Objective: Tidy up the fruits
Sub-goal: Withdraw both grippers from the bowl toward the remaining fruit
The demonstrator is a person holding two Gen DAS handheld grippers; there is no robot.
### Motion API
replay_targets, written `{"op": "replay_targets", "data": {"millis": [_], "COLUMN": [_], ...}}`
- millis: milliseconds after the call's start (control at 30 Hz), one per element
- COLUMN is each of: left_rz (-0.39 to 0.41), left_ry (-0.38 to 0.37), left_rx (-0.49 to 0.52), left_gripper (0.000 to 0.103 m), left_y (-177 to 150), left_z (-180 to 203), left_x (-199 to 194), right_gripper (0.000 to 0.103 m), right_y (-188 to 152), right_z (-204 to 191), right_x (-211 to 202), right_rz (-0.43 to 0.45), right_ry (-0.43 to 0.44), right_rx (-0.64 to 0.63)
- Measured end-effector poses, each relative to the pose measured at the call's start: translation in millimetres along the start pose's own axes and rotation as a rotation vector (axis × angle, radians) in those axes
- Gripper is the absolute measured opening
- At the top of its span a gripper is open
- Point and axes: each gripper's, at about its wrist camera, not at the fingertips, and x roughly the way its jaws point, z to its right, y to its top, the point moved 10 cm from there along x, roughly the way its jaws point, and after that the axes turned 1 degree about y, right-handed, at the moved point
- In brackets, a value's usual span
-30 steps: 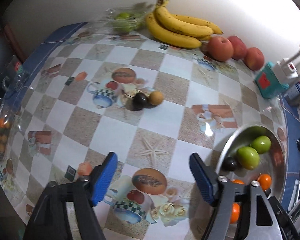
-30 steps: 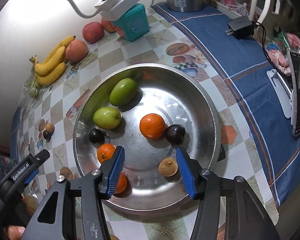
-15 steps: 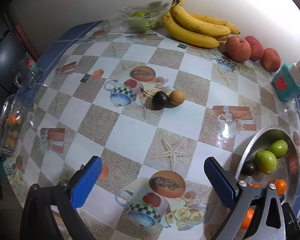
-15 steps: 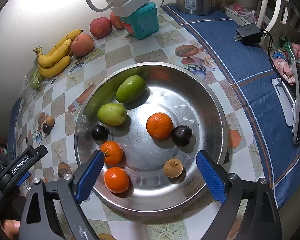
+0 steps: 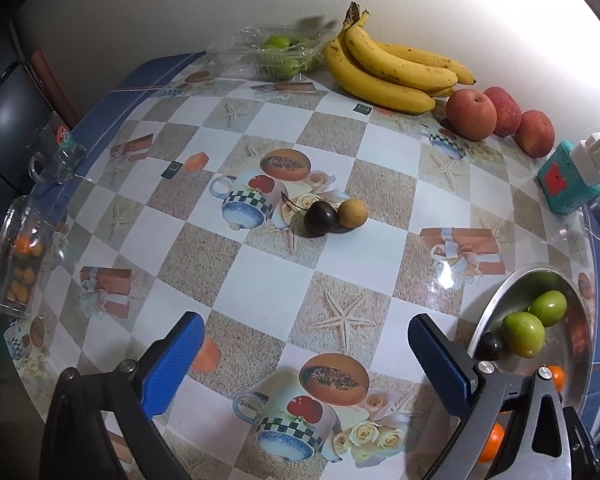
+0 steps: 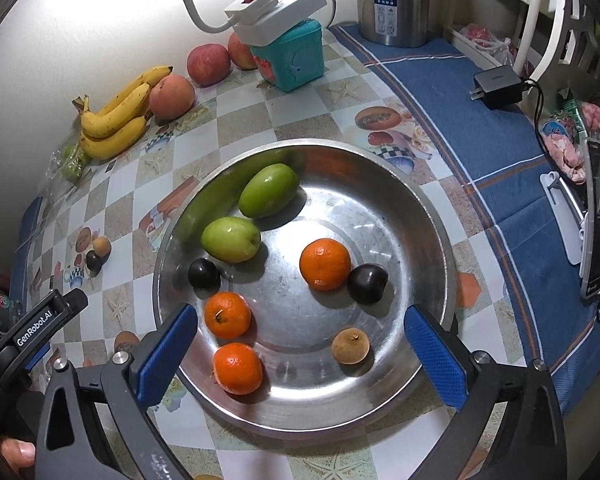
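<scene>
Eight fruits lie in the steel bowl (image 6: 432,216), all seen only by the right camera: two green fruits (image 6: 269,196), three oranges (image 6: 325,264), two dark plums (image 6: 367,283) and a brown longan (image 6: 350,345). The left camera catches just the bowl's edge but shows clearly a plum (image 5: 320,218) touching a longan (image 5: 352,212) in the middle of the surface (image 5: 260,276), with bananas (image 5: 388,68), three apples (image 5: 471,114) and a clear box of green fruit (image 5: 280,56) along the wall. The left tool (image 5: 302,364) is spread fully, empty, above bare surface. The right tool (image 6: 300,350) is opening wide over the bowl's near side, gripping nothing; an orange (image 6: 238,368) and the longan lie between its fingers, untouched.
</scene>
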Motion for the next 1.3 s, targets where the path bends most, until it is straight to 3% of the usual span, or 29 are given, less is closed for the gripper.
{"op": "replay_targets", "data": {"millis": [600, 933, 1300], "left_rz": [0.017, 0.065, 0.047], "left_ry": [-0.007, 0.002, -0.009], "left_rx": [0.030, 0.086, 0.109], "left_gripper": [0.103, 0.103, 0.103], "left_y": [26, 58, 78], "left_z": [-19, -32, -46], "left_x": [5, 0, 11], "right_gripper": [0.103, 0.103, 0.103], "right_y": [-3, 2, 6], "right_z": [-31, -65, -99], "right_x": [4, 5, 14], "right_rz": [-0.003, 0.034, 0.038], "right_ry": [-0.028, -0.002, 0.074], "right_rx": [-0.058, -0.103, -0.136]}}
